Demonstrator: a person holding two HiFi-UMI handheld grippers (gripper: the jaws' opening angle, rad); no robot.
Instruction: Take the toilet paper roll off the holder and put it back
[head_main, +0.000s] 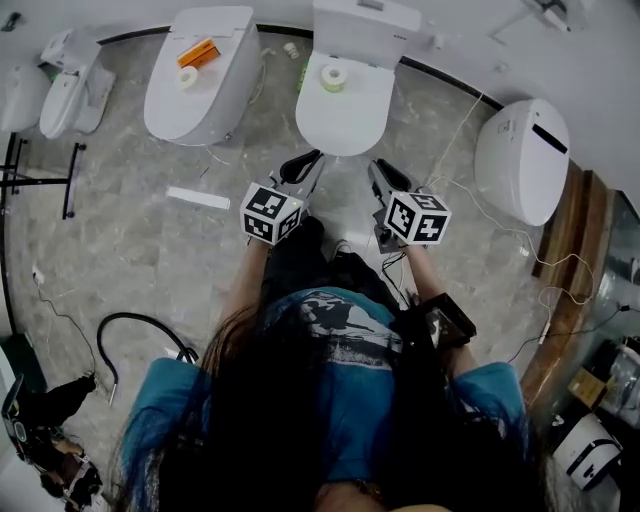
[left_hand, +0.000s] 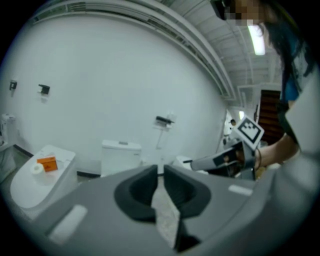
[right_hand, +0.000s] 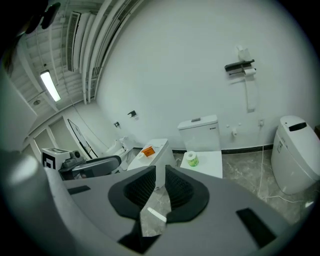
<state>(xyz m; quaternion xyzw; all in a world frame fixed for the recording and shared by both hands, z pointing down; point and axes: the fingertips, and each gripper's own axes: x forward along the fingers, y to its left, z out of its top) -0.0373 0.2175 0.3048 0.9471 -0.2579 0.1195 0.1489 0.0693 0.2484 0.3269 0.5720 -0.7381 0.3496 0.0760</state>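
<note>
A toilet paper roll (head_main: 333, 77) with a greenish wrap stands on the closed lid of the middle toilet (head_main: 345, 125); the right gripper view shows the roll (right_hand: 192, 159) too. High on the wall is a dark paper holder (right_hand: 239, 66) carrying a white roll (right_hand: 250, 72) with a strip hanging down; the holder (left_hand: 164, 121) shows small in the left gripper view. My left gripper (head_main: 300, 162) and right gripper (head_main: 380, 172) hover side by side in front of that toilet, well short of the holder. On both, the jaws stand close together with nothing between them.
A second toilet (head_main: 160, 100) at the left carries an orange box (head_main: 198, 52) and a small roll (head_main: 188, 78). A third toilet (head_main: 522, 158) stands at the right. Cables (head_main: 500, 230), a white strip (head_main: 197, 198) and a black hose (head_main: 140, 325) lie on the floor.
</note>
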